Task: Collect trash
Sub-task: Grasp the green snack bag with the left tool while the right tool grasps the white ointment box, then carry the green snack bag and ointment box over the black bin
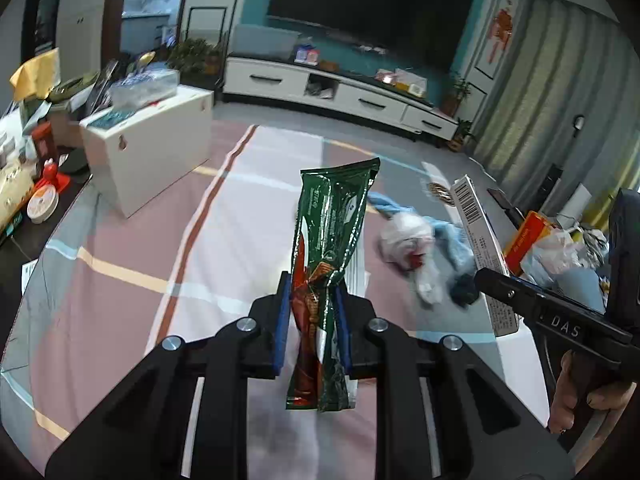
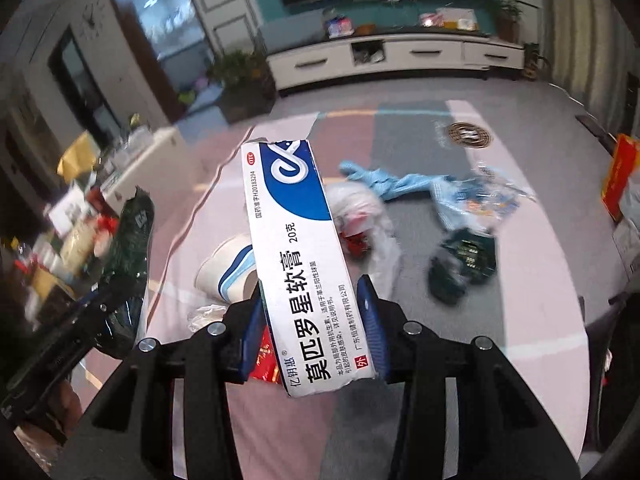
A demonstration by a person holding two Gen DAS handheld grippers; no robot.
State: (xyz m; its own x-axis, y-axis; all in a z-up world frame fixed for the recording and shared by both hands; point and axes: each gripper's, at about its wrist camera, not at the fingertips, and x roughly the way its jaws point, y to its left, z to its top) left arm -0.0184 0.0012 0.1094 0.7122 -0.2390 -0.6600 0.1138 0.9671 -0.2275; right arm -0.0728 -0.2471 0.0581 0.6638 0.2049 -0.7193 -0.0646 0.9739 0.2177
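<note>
My left gripper [image 1: 311, 296] is shut on a long green and red snack wrapper [image 1: 330, 236], held upright above the striped cloth-covered table [image 1: 120, 248]. My right gripper [image 2: 312, 296] is shut on a white and blue ointment box [image 2: 296, 248], also held above the table; the box also shows in the left wrist view [image 1: 478, 240]. Loose trash lies on the table: a crumpled white plastic bag [image 2: 360, 216], a blue cloth [image 2: 392, 182], a dark green wrapper [image 2: 464, 264], a clear printed packet [image 2: 480, 196] and a paper cup [image 2: 228, 272].
A white box [image 1: 152, 148] with clutter on top stands to the left of the table. A round metal coaster [image 2: 468, 134] lies at the far side. Bags and a red box [image 1: 528, 240] sit at the right. A TV cabinet [image 1: 340, 92] lines the far wall.
</note>
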